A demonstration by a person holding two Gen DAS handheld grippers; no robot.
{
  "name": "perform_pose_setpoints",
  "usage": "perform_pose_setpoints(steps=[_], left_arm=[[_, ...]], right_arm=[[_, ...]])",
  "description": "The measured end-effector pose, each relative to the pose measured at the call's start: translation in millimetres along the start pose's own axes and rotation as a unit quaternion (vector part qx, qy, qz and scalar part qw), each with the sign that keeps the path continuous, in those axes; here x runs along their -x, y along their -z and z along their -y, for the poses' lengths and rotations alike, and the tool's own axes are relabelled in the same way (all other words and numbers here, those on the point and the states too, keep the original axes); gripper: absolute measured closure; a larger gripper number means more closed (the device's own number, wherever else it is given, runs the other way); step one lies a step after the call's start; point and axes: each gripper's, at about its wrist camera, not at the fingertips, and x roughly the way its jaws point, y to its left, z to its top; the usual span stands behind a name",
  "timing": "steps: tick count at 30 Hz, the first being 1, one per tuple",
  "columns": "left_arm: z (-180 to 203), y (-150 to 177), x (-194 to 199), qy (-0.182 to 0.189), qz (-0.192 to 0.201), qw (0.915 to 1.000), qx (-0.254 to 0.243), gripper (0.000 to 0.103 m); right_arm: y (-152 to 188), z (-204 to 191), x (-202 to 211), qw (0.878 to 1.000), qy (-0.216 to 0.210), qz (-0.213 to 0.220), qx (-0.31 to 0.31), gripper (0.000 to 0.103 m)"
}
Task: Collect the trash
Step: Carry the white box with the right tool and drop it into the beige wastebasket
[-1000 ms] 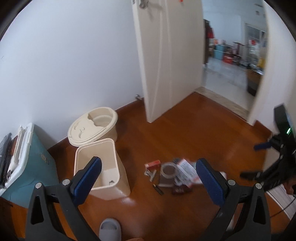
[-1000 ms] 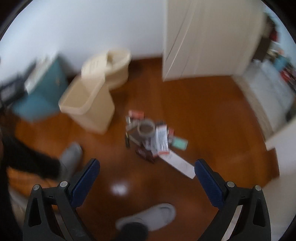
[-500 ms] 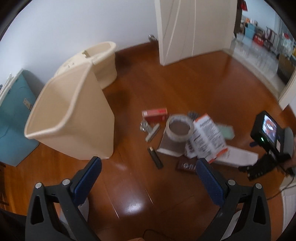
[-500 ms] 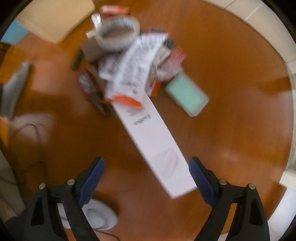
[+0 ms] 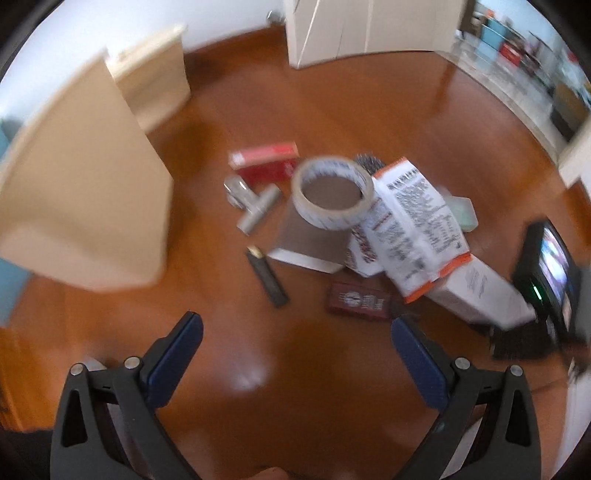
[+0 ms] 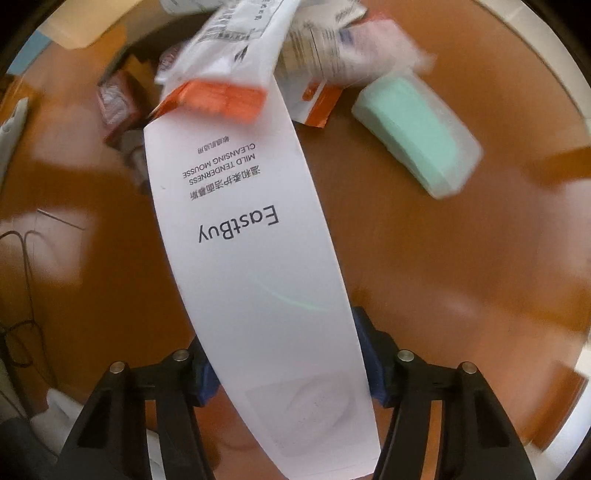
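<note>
Trash lies in a heap on the wood floor: a tape roll [image 5: 332, 192], a red carton [image 5: 266, 158], a printed white pouch [image 5: 417, 229], a dark red packet [image 5: 358, 301] and a black stick [image 5: 267, 277]. A long white box [image 6: 251, 258] marked EastBuy runs out of the pile. My right gripper [image 6: 288, 365] points down over its near end, jaws closing, blue pads [image 6: 371, 363] against its long sides. A mint-green case [image 6: 413, 136] lies to the right. My left gripper [image 5: 295, 325] hangs open above bare floor just short of the dark red packet.
A beige bin [image 5: 85, 192] stands left of the pile, with a second beige bin [image 5: 155, 81] behind it. A white door [image 5: 369, 29] stands open at the back. Thin black cables [image 6: 22, 295] trail on the floor at the left.
Both grippers have dropped close to the floor and the pile. The right gripper's jaws narrowed from wide open and now sit around the white box's near end.
</note>
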Motion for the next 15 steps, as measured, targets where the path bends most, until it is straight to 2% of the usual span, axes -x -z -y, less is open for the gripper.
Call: perform_pose_setpoints(steps=[2,5,7,11,13,15], left_arm=[[5.3,-3.1,-16.1,0.015,-0.021,0.9987,0.043,0.0],[16.5,-7.9,-40.5,0.021,-0.045,0.9927,0.11,0.0],[22.9,-10.5,-60.5,0.018,-0.062,0.9852,0.159,0.0],[23.4,-8.6,-92.9,0.012,-0.094,0.9656,0.242,0.001],[19.9,-4.2,-101.7,0.007,-0.1,0.9568,0.273,0.006],[20.8,1.0,-111.0,0.006,-0.117,0.9519,0.283,0.022]], right_arm=[[17.3,2.4,10.3,0.999,0.006,0.025,-0.043,0.038],[42.5,10.8,15.1,0.989,0.004,0.059,-0.134,0.038],[56.8,16.1,18.2,0.981,0.003,0.08,-0.177,0.038],[73.4,13.6,24.0,0.975,0.008,0.109,-0.194,0.038],[76.6,12.9,25.7,0.974,0.011,0.121,-0.193,0.038],[76.9,15.8,39.6,0.97,0.01,0.134,-0.203,0.038]])
